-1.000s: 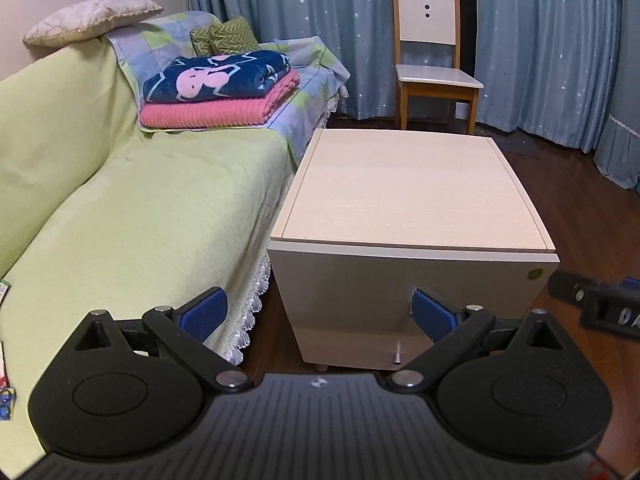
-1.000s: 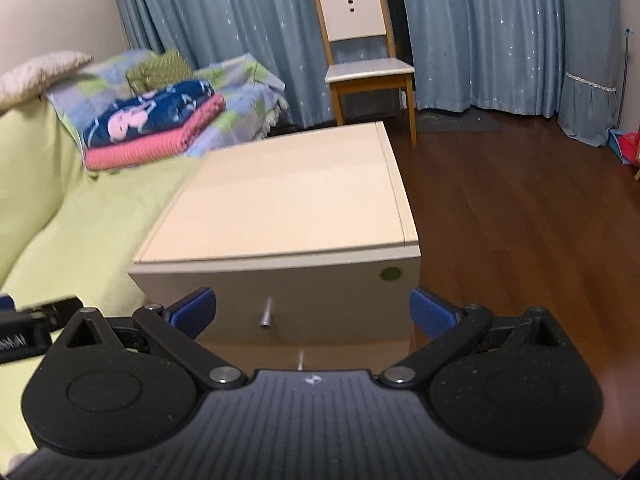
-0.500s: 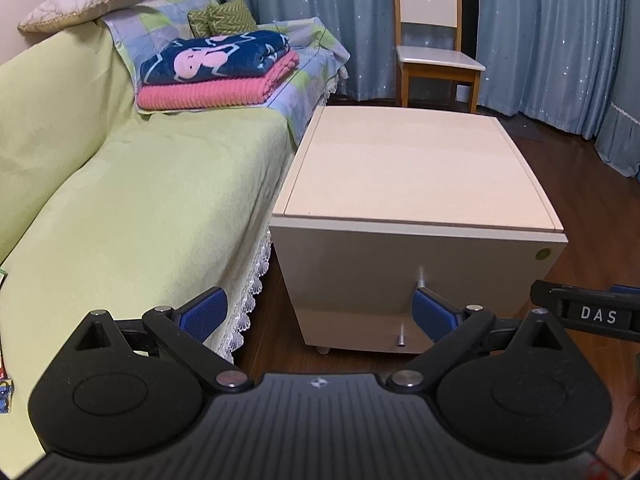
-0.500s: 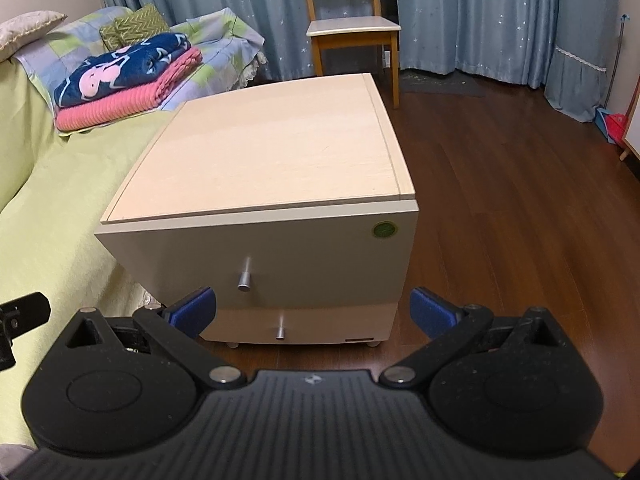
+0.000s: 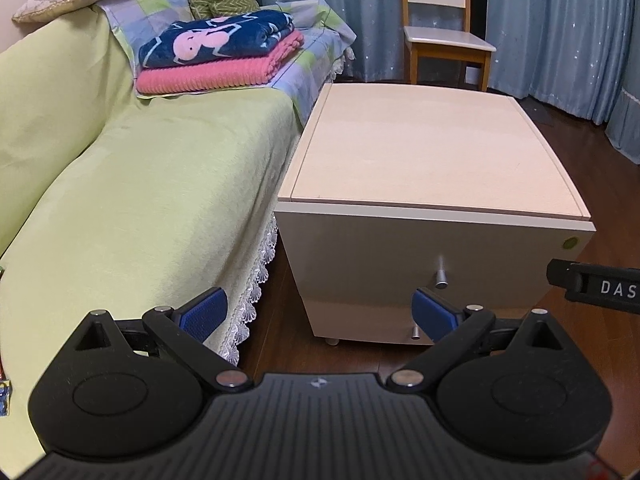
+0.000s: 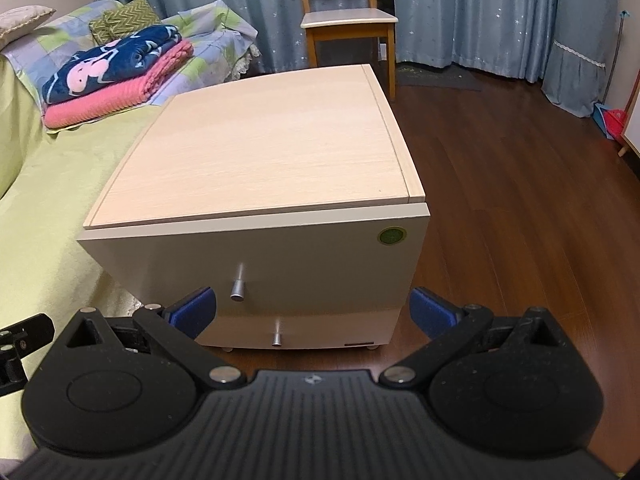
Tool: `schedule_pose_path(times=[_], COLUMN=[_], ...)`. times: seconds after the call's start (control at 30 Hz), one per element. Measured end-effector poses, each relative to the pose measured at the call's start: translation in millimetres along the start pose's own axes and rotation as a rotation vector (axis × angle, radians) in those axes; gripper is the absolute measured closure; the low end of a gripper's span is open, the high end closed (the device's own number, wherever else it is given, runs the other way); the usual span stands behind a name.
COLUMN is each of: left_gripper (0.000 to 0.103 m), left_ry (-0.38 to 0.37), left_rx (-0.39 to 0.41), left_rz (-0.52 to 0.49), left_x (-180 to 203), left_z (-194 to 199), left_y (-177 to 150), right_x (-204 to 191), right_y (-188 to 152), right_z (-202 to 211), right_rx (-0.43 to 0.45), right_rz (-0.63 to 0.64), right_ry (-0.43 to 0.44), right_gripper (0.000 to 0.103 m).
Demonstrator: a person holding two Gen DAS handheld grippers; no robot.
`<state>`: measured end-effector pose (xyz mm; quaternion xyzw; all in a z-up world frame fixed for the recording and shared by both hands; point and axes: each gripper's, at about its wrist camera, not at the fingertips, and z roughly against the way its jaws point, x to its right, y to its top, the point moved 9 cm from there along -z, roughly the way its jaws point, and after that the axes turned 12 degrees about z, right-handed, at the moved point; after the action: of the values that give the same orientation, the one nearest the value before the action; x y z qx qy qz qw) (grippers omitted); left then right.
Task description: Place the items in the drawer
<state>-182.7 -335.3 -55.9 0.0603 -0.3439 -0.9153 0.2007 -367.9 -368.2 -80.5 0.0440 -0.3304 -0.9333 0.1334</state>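
Note:
A low cream cabinet point(image 5: 436, 184) point(image 6: 256, 164) with a pale wood top stands beside a sofa. Its two drawers are closed. The upper drawer knob point(image 6: 239, 288) point(image 5: 441, 278) and lower drawer knob point(image 6: 277, 338) point(image 5: 416, 333) are metal pegs. My right gripper point(image 6: 312, 314) is open and empty, a little in front of the drawer fronts, with the upper knob just right of its left finger. My left gripper point(image 5: 318, 314) is open and empty, facing the cabinet's left front corner. The right tool shows at the right edge of the left wrist view point(image 5: 596, 286).
A green-covered sofa point(image 5: 132, 184) runs along the left, with folded pink and navy blankets point(image 5: 216, 56) and cushions on it. A wooden chair point(image 6: 344, 20) stands behind the cabinet before blue curtains. Dark wood floor point(image 6: 520, 200) lies to the right.
Both grippers have drawn back and risen, so the cabinet front with its two knobs now shows more fully. Both stay open.

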Motion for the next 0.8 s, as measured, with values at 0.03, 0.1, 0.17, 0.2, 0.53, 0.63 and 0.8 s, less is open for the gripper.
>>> schedule_pose_path(times=[0.03,0.1,0.17,0.2,0.53,0.63,0.8], left_gripper=[0.004,0.004,0.004,0.004,0.004,0.004,0.004], left_ry=[0.0,0.0,-0.002,-0.001,-0.008,-0.013,-0.02], left_rx=[-0.002,-0.007,-0.012,-0.014,-0.033,-0.036,-0.037], left_rz=[-0.001,-0.002,0.001,0.002,-0.002,-0.002,-0.005], left_x=[0,1,1,1,5,7,10], left_z=[-3,-9,-14,-17,-40,-46,-51], left_y=[0,1,2,3,8,12,14], right_x=[0,1,2,1,1,2,5], right_y=[0,2,3,4,14,15,14], right_z=[-2,-8,-13,-16,-37,-41,-46], right_rx=[-0.003,-0.009,-0.013,-0.015,-0.024,-0.028,-0.037], right_rz=[-0.002,-0.005,-0.007,-0.007,-0.006,-0.007,-0.01], right_ry=[-0.003,-0.007,-0.013,-0.016,-0.031,-0.038,-0.05], right_gripper=[0.001,0.001,0.001,0.001,0.001,0.001,0.001])
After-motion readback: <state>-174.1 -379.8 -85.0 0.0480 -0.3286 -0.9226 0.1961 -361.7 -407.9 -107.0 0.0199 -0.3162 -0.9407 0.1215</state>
